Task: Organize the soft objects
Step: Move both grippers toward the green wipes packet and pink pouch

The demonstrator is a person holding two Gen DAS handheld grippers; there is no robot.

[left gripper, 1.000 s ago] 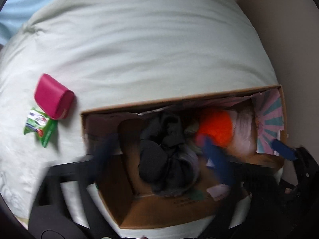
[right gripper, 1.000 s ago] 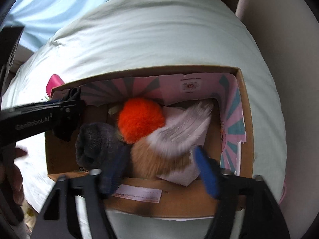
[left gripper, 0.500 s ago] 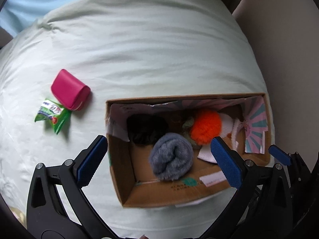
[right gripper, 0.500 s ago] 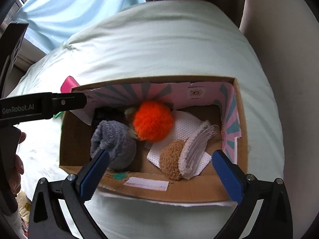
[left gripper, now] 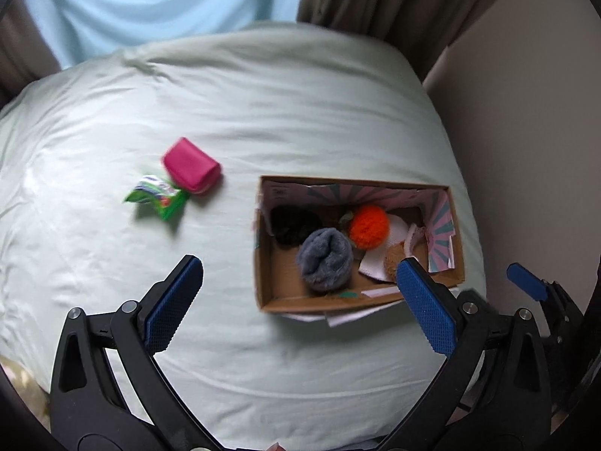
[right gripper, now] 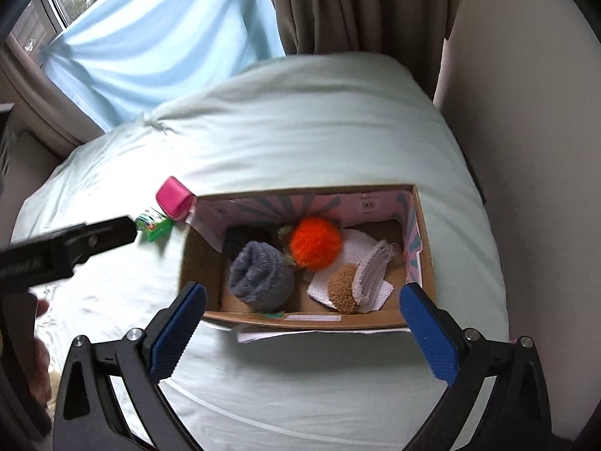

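Note:
A cardboard box [left gripper: 265, 263] [right gripper: 311, 319] sits on the pale bed. It holds a grey rolled sock [left gripper: 325, 259] [right gripper: 261, 276], a black soft item [left gripper: 293, 223] [right gripper: 240, 238], an orange pom-pom [left gripper: 368, 225] [right gripper: 315, 242], a brown-and-white soft piece [right gripper: 345, 289] and a white cloth [right gripper: 357, 248]. A pink pouch [left gripper: 191, 165] [right gripper: 172, 195] and a green packet [left gripper: 157, 197] [right gripper: 154, 225] lie on the bed left of the box. My left gripper [left gripper: 300, 300] is open and empty, above the box's near left side. My right gripper [right gripper: 304, 334] is open and empty, above the box's near edge.
The bed [left gripper: 263, 94] ends at a beige wall [left gripper: 526, 131] on the right. Blue and brown curtains [right gripper: 180, 37] hang behind it. The left gripper's arm [right gripper: 64, 251] shows in the right wrist view, at the left.
Both grippers have opened and pulled back up from the box. The grey sock and the brown-and-white piece now lie in the box, let go.

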